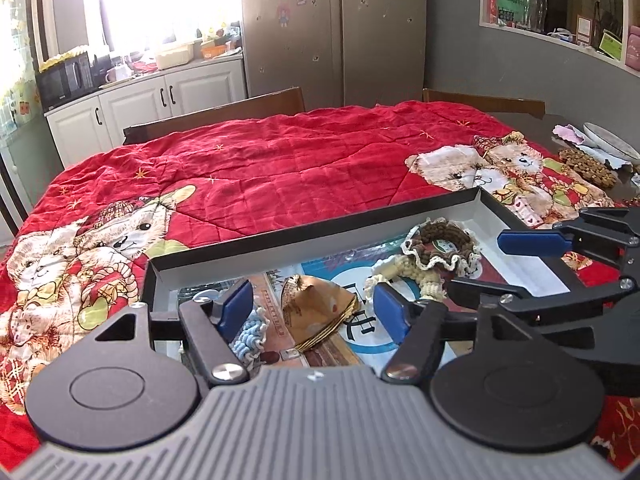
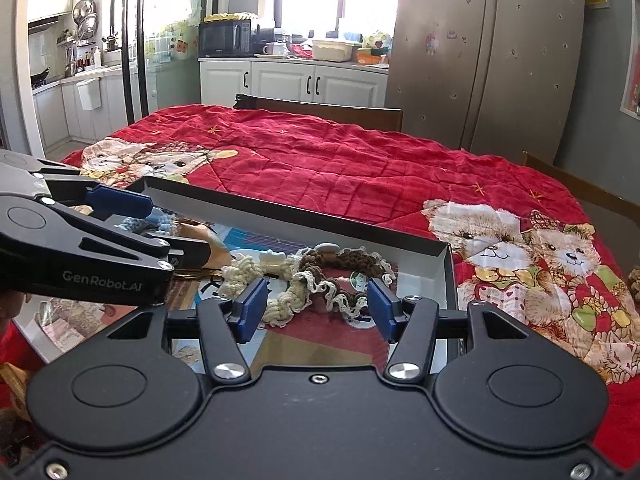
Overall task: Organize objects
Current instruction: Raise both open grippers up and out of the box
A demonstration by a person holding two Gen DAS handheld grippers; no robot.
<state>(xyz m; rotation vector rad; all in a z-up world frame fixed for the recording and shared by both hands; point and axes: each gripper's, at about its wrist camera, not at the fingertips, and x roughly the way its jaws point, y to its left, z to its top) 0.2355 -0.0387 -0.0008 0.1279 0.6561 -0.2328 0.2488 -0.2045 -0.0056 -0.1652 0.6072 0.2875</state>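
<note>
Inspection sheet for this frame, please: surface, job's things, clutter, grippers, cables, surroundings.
Surface: table under a red teddy-bear quilt.
Job's things: shallow black tray holding a brown-and-cream crochet piece, a cream knitted cord, a gold folded paper and a blue knitted piece.
Clutter: brown beaded mat and a plate at the table's far right.
Grippers: left gripper open over the gold paper; right gripper open, crochet piece between its pads, not pinched.
Cables: nothing seen.
Surroundings: refrigerator, white cabinets, microwave, wooden chairs.
</note>
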